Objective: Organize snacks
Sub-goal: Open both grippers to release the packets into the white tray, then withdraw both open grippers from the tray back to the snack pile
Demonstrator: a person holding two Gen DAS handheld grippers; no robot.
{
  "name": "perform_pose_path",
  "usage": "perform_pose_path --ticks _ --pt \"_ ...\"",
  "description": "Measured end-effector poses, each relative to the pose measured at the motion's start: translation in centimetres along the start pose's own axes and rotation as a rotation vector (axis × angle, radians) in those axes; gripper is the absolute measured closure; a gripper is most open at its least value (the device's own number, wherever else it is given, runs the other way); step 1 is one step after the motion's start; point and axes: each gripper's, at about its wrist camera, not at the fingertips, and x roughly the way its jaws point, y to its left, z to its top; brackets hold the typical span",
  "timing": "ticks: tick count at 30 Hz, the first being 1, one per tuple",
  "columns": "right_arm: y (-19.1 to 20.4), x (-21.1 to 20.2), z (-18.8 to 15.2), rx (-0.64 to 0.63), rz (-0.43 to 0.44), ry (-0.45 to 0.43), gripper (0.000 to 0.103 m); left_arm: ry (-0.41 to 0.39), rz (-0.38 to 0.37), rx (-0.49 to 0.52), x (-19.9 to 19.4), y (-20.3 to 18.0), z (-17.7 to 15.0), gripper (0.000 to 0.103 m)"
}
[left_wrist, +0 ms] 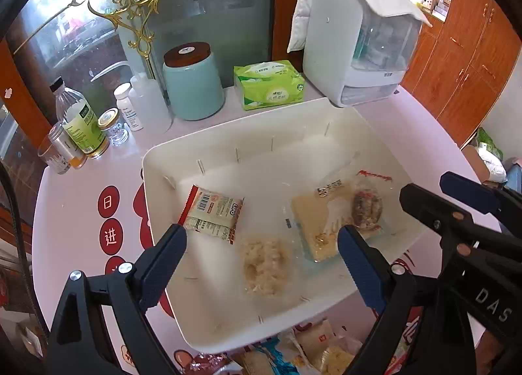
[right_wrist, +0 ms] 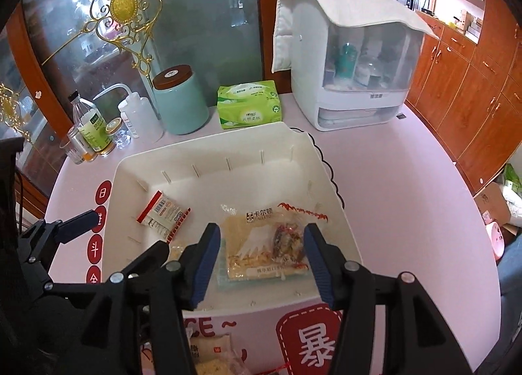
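Snacks sit partly sorted: four packets already lie inside the white bin [left_wrist: 153,159] on the pink surface [left_wrist: 424,120], a red-edged packet [left_wrist: 213,213] at its left, a clear bag of pale flakes [left_wrist: 264,264] in the middle, and a yellow biscuit pack [right_wrist: 257,244] with a small dark-filled packet [right_wrist: 288,238] resting on it at the right. More packets [left_wrist: 313,352] wait outside, just beside the bin's near wall. Your left gripper [left_wrist: 261,254] hangs wide and empty above the flake bag; your right gripper [right_wrist: 261,256] stands partly spread over the biscuit pack, pressing nothing. The bin's far half is bare, leaving room. Bottles [left_wrist: 81,120], a teal jar [left_wrist: 192,84] and a tissue pack [left_wrist: 269,84] crowd the far edge.
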Motion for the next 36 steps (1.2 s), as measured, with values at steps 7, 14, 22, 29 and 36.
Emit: perform_pose_path --ticks 7,14,22,29,36 --pt "0.0 -2.2 -0.7 -0.013 0.001 -0.020 0.049 -0.029 0.045 -0.007 -2.6 -0.7 -1.0 0.010" --pt "-0.3 -5.0 -1.5 -0.027 0.063 -0.052 0.049 -0.033 0.097 -0.073 -5.9 -0.7 -2.5 0.010" --pt "-1.9 -8.2 -3.8 -0.046 0.104 -0.062 0.049 -0.072 0.132 -0.064 -10.0 -2.6 -5.3 0.010" --pt "-4.2 -11.2 -6.7 -0.047 0.139 -0.070 0.049 -0.118 0.178 -0.002 -13.6 -6.1 -8.2 0.010" --pt "-6.6 -13.6 -10.0 -0.044 0.158 -0.074 0.048 -0.140 0.184 0.037 -16.3 -9.1 -11.1 0.010"
